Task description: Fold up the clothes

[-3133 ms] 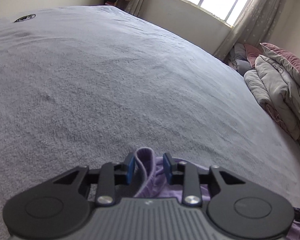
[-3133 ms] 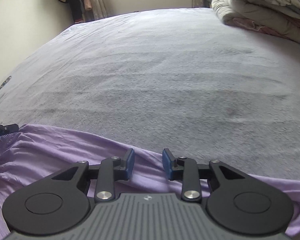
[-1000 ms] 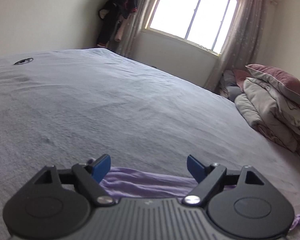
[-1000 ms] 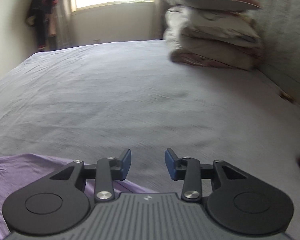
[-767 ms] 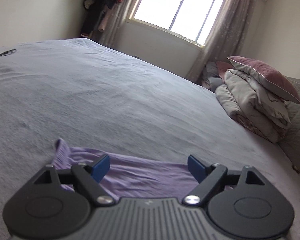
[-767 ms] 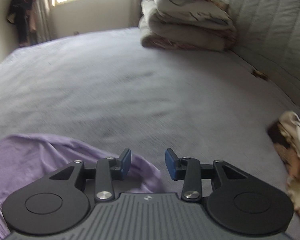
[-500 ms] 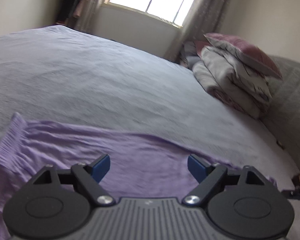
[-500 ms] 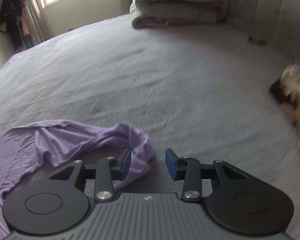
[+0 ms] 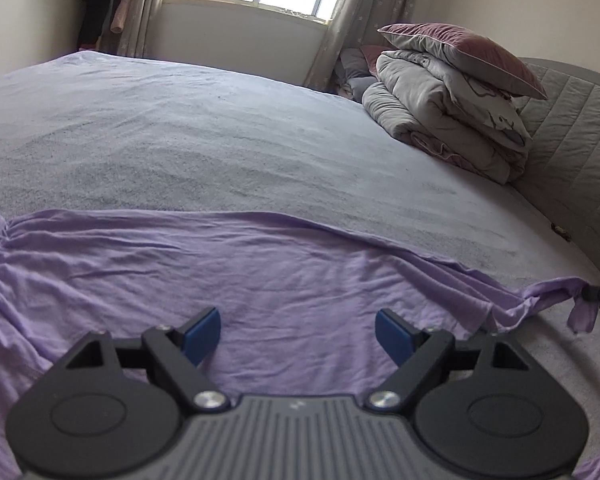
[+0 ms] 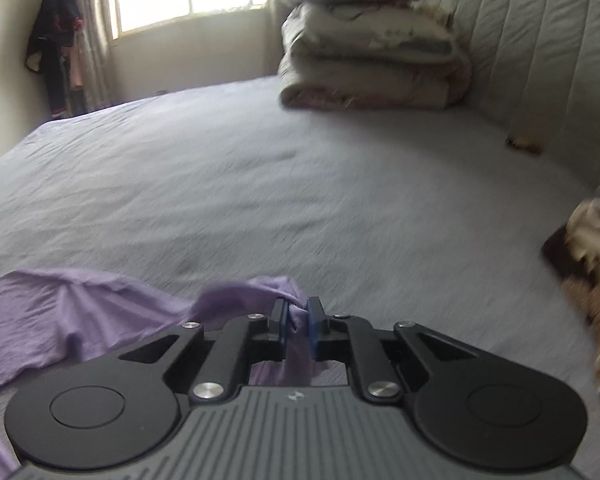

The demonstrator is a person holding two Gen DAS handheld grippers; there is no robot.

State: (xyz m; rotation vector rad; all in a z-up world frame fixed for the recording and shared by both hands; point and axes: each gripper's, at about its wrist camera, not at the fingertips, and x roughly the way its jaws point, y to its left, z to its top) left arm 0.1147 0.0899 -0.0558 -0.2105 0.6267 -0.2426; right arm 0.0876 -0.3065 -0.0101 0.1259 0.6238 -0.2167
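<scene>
A lilac garment point(image 9: 228, 280) lies spread across the near part of the grey bed, its gathered waistband at the far left. My left gripper point(image 9: 298, 334) hovers over the cloth's middle with its blue pads wide open and nothing between them. In the right wrist view my right gripper point(image 10: 298, 322) is closing, its blue pads pinching a bunched end of the lilac garment point(image 10: 72, 320), which trails off to the left. The left wrist view shows that end of the cloth pulled to a point at the far right, where the right gripper point(image 9: 598, 292) peeks in.
The grey bedspread point(image 9: 220, 140) stretches away to a window. A stack of folded duvets and a mauve pillow point(image 9: 460, 112) sits against the quilted headboard point(image 10: 540, 60). A brown and cream patterned cloth point(image 10: 592, 280) lies at the right edge. Dark clothes hang in the far left corner.
My right gripper came down onto the garment's end and closed on it. The left gripper swung right and sank over the spread cloth, staying open.
</scene>
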